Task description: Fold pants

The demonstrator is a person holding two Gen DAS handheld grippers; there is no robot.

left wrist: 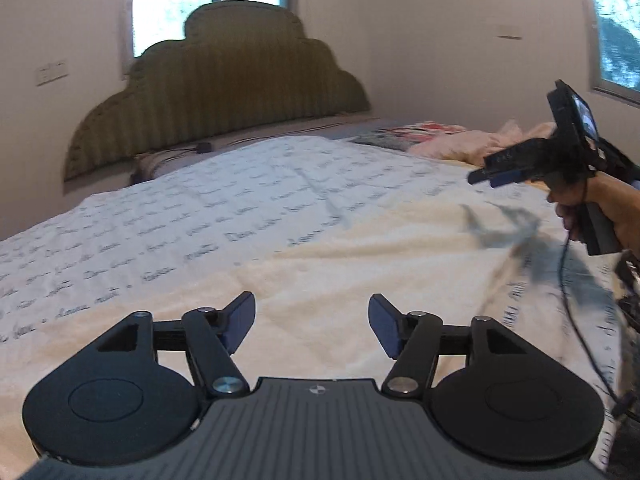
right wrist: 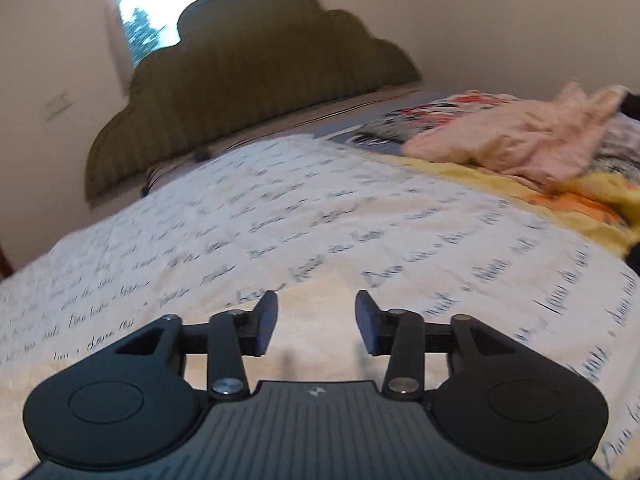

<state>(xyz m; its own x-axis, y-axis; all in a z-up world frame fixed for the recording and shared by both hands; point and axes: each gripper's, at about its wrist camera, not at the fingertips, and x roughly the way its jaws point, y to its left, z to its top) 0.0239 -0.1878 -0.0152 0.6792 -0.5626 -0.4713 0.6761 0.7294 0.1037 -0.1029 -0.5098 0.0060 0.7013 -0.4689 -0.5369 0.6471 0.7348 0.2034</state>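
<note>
A bed fills both views, covered by a white blanket [left wrist: 248,208] printed with rows of dark script. Behind it stands an olive, cloud-shaped headboard [left wrist: 216,92] under a window [left wrist: 208,0].

The left gripper [left wrist: 312,324] hovers low over the blanket, its two blue-padded fingers spread wide with nothing between them. To its right, the right gripper [left wrist: 496,178] is held up in a hand [left wrist: 600,208] above the blanket — from this side its fingers look close together, but in its own wrist view the right gripper [right wrist: 317,322] has its fingers parted with only blanket showing in the gap.

At the far right of the bed lies a crumpled pink garment [right wrist: 516,136], resting on yellow [right wrist: 580,196] and floral bedding [right wrist: 420,116], well apart from both grippers. Whether it is the pants cannot be told. Both pictures are slightly blurred.
</note>
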